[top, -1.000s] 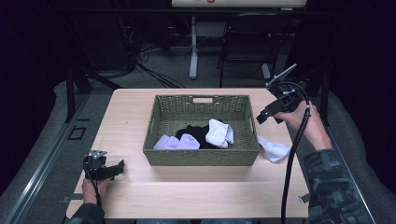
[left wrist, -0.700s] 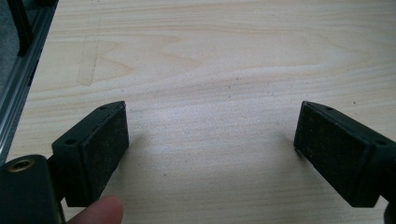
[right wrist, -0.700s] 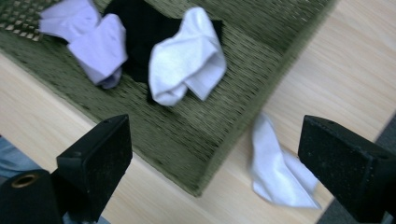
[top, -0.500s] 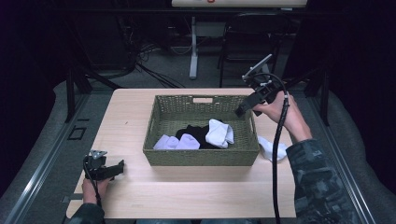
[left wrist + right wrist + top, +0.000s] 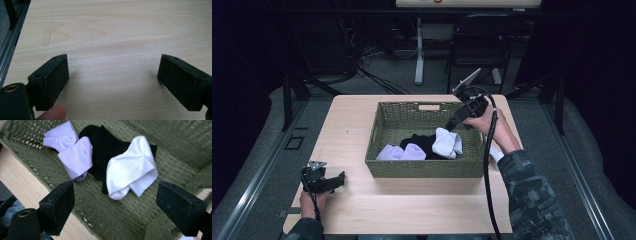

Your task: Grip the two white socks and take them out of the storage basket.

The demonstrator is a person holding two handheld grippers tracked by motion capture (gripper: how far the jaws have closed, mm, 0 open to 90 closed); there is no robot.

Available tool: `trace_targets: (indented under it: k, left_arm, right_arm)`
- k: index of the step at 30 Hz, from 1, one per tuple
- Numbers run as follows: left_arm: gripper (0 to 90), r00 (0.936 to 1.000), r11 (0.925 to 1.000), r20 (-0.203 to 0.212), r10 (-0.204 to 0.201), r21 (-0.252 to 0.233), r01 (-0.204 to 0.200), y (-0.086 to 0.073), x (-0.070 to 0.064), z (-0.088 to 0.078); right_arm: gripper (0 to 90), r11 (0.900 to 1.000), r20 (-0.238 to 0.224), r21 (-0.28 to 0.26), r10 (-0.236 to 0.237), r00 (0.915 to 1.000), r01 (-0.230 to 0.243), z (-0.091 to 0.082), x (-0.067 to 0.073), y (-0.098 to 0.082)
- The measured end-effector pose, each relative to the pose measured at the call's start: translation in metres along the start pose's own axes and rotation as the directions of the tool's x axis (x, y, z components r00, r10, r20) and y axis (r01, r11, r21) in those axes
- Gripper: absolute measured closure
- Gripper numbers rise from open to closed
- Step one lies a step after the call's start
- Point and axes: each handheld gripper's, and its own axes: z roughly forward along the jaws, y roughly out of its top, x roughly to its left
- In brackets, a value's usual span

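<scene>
Hidden / unclear: another white sock (image 5: 495, 152) lies on the table (image 5: 352, 125) to the right of the basket, mostly covered by the person's right forearm in the high view; only a small pale patch shows. The black sock (image 5: 105, 150) sits partly under the white sock and the lavender ones, so its full outline cannot be made out. The right gripper view is somewhat blurred, so the basket weave smears at the far wall. The left hand is cut off by the bottom edge of the high view; a fingertip shows at the bottom of the left gripper view.

Container: woven olive-green basket (image 5: 424, 169), rectangular, handle slot in the far wall, standing mid-table. Contents, all on its floor toward the near wall: two lavender socks (image 5: 72, 150) side by side at the left, the black sock in the middle, a folded white sock (image 5: 131, 168) at the right, overlapping the black one.

Right gripper (image 5: 451, 125): over the basket's right part, tilted down, tips just above the white sock. Jaws stand wide, having just narrowed slightly; nothing is between the pads, no contact with the sock visible.

Left gripper (image 5: 339, 180): resting low on the near left part of the table, well apart from the basket. Jaws wide apart, bare wood between them, nothing gripped
</scene>
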Motion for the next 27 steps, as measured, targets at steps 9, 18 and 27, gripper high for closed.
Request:
trace_targets:
  k: [9,18,27]
  left_arm:
    - [10.0,1.0000,1.0000,0.001,0.000,0.001,0.000,0.000,0.000,0.000]
    - [10.0,1.0000,1.0000,0.001,-0.001,0.000,0.001,0.000,0.000,0.000]
    - [10.0,1.0000,1.0000,0.003,-0.001,0.003,0.001,0.000,0.000,0.000]
  right_arm:
    - [18.6,0.998,-0.031,0.046,0.052,0.9981,-0.051,0.047,-0.008,-0.006]
    - [22.3,0.992,-0.033,0.083,0.096,0.9949,-0.093,0.074,-0.017,-0.011]
    - [27.4,0.982,-0.030,0.098,0.164,0.9861,-0.160,0.099,-0.025,-0.013]
